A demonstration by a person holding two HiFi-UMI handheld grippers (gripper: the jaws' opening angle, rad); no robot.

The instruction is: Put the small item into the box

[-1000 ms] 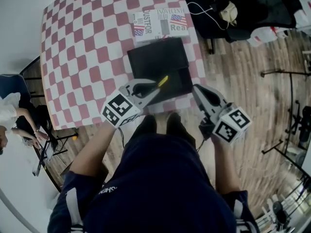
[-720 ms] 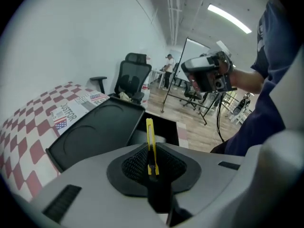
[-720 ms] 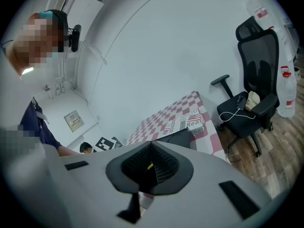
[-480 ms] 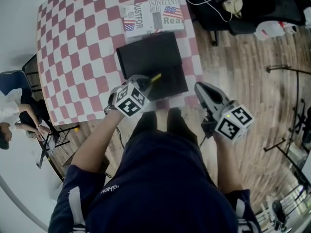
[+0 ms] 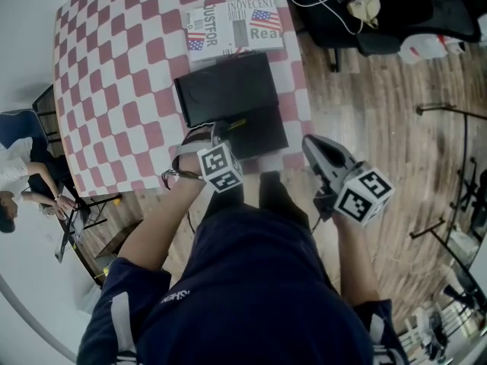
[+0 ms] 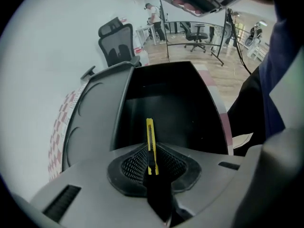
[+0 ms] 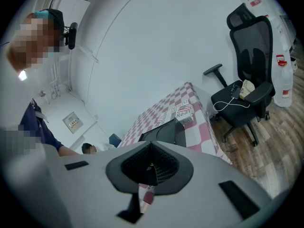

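You are holding the yellow cutter (image 6: 150,144) with its tip pointing into the open black box (image 6: 183,122), which is lying on the checkered counter (image 5: 114,90) at 12 o'clock from you. Lower it until it is sitting well inside the walls, and only then release it. Your left gripper (image 6: 151,164) is pinching the cutter by its near end, with the jaws only narrowly apart. Your right gripper (image 7: 149,167) is waiting at 3 o'clock of the left one. Its jaws are pressed together and, as far as I can see, it is carrying nothing.
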